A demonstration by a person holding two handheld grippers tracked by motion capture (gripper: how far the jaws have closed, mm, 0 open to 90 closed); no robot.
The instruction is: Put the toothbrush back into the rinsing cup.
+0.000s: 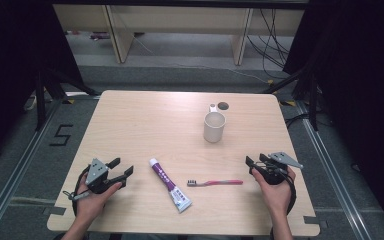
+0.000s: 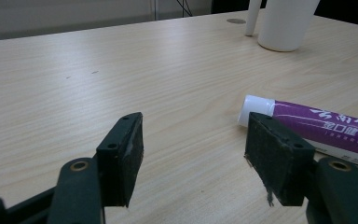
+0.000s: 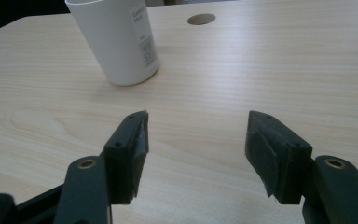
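Observation:
A purple and white toothpaste tube (image 1: 169, 184) lies near the table's front, cap pointing away; its cap end (image 2: 256, 108) sits just beyond my left gripper's right jaw. A pink toothbrush (image 1: 215, 183) lies to the tube's right, bristles toward the tube. A white cup (image 1: 214, 126) stands upright at the middle right, with a label (image 3: 144, 37) on its side. My left gripper (image 1: 121, 167) rests open at the front left, held by a hand. My right gripper (image 1: 255, 160) is open at the front right, empty, pointing toward the cup.
The light wooden table (image 1: 145, 125) has a round cable hole (image 1: 223, 106) behind the cup, with a small white object (image 1: 212, 107) beside it. Dark curtains, cables and wooden furniture legs lie beyond the far edge. Bare wood spans the table's left and middle.

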